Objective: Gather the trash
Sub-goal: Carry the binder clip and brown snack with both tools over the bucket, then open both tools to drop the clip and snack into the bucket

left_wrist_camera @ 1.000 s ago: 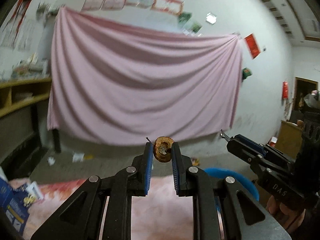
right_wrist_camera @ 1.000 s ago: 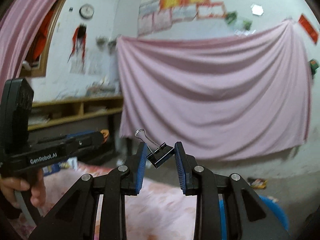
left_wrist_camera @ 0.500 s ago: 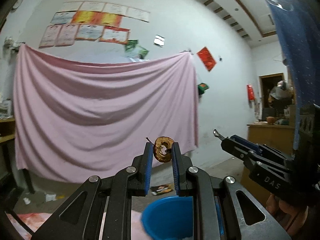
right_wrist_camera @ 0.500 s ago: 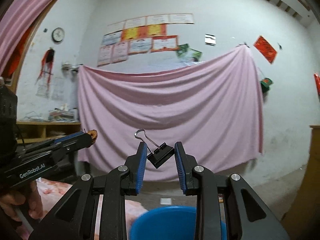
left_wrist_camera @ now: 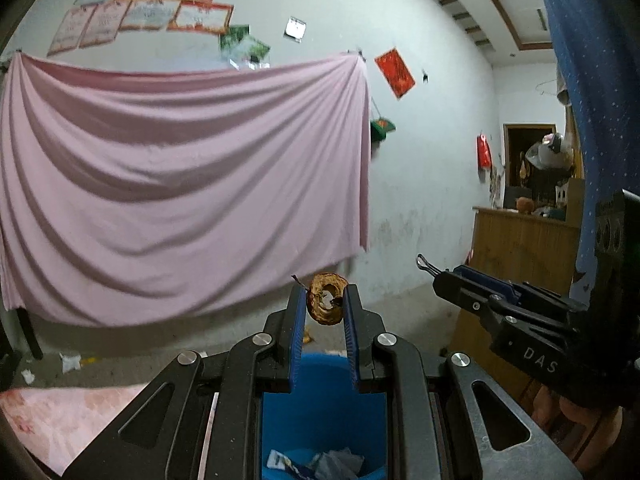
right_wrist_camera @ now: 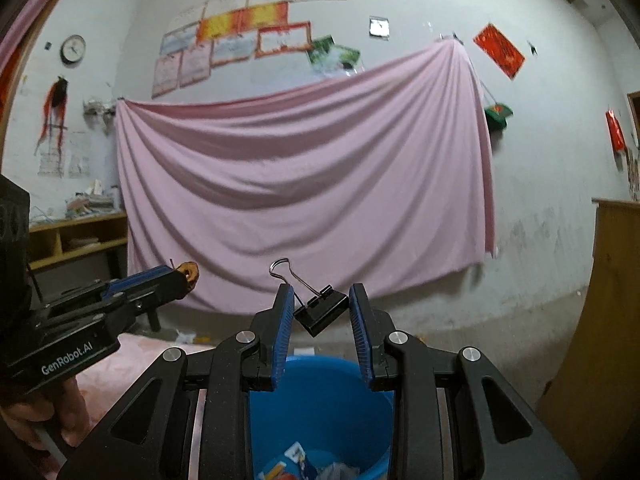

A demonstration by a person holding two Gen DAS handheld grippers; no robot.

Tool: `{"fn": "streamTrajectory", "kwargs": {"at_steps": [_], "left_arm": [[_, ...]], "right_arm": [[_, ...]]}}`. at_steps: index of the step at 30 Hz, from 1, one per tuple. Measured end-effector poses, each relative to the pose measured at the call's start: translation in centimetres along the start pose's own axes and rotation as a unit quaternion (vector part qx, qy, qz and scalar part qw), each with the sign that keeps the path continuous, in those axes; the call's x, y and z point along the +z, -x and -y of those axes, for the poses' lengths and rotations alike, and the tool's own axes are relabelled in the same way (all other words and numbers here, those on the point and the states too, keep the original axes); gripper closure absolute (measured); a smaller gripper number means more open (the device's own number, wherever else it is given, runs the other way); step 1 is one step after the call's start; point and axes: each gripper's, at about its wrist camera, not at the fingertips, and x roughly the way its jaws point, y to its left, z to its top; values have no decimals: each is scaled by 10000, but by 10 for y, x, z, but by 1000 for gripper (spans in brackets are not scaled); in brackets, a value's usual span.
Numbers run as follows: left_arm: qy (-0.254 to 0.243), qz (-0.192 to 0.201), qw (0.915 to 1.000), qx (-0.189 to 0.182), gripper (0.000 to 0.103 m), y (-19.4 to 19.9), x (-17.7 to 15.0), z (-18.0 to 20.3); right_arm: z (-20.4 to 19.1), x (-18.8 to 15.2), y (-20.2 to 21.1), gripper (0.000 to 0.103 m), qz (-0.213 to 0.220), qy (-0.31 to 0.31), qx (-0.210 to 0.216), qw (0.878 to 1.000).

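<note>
Apple core (left_wrist_camera: 325,299): I see a brown, shrivelled ring with a hollow centre and a thin stem at upper left, pinched upright between blue pads, held in the air above the bucket

Binder clip (right_wrist_camera: 321,309): black body tilted on one corner, silver wire handle angled up to the left, wedged between blue pads, above the bucket

Blue bucket (right_wrist_camera: 320,404): I see it open, upright, directly below both items, with crumpled wrappers and paper scraps at the bottom

Left gripper (left_wrist_camera: 323,304) clamped on dried brown fruit ring (left_wrist_camera: 326,304), frame centre.
Blue bucket (left_wrist_camera: 320,408) below, wrappers inside. Right gripper (left_wrist_camera: 438,276) at right edge, binder clip (left_wrist_camera: 426,263) wire protruding.
</note>
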Motion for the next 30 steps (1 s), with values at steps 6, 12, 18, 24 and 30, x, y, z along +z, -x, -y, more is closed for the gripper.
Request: {"fn": "streamTrajectory", "kwargs": {"at_steps": [6,12,18,24,30], "left_arm": [[208,-591,9980,8,88,-27,-11,-4],[470,-1329,9899,141,88,-50,-23,-14],[769,-1909,9784,200,88,-62,-34,-20],[936,-2228,9702,160,88,-66,-34,-26],[961,-2312,9680,154,87,-64,-33,-25]], "right_arm": [[5,-18,-17,77,-554,-87,-18,9984],[9,-33,-34,77,-1133,-254,36,9932],[10,-43,-45,76,-1589,-356,96,9866],[9,-50,-52,76,-1911,-428,113,9806],[12,-53,-55,76,-2074,-500,123,9769]]}}
